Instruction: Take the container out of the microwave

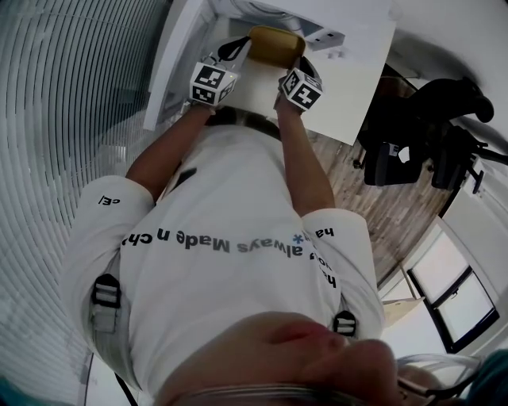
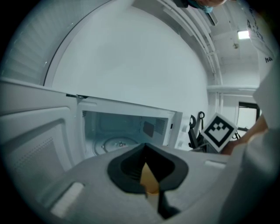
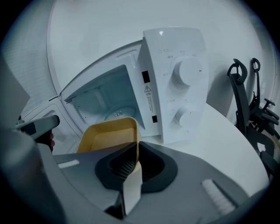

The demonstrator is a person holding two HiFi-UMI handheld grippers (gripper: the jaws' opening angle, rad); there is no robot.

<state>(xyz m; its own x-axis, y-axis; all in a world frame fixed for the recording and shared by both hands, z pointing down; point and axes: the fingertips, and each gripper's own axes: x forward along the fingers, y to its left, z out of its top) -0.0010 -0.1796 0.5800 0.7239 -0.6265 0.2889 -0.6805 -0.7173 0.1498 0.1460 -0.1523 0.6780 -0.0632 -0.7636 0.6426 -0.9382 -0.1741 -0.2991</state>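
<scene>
A yellow container [image 1: 276, 41] hangs in front of the open white microwave [image 1: 317, 24], held from both sides. My left gripper [image 1: 240, 49] is shut on its left rim; in the left gripper view only a yellow sliver of the container [image 2: 149, 178] shows between the left gripper's [image 2: 151, 183] jaws. My right gripper [image 1: 294, 65] is shut on the right wall. In the right gripper view the container [image 3: 107, 135] is outside the cavity, its wall pinched by the right gripper [image 3: 133, 168]. The microwave cavity [image 2: 124, 129] holds just the glass turntable [image 2: 116, 143].
The microwave door [image 1: 171, 71] stands swung open to the left. Its control panel with two knobs [image 3: 181, 85] is to the right of the cavity. The white table [image 3: 227, 135] extends to the right. Black stands and gear [image 1: 429, 135] are beyond the table edge, on a wooden floor [image 1: 381, 214].
</scene>
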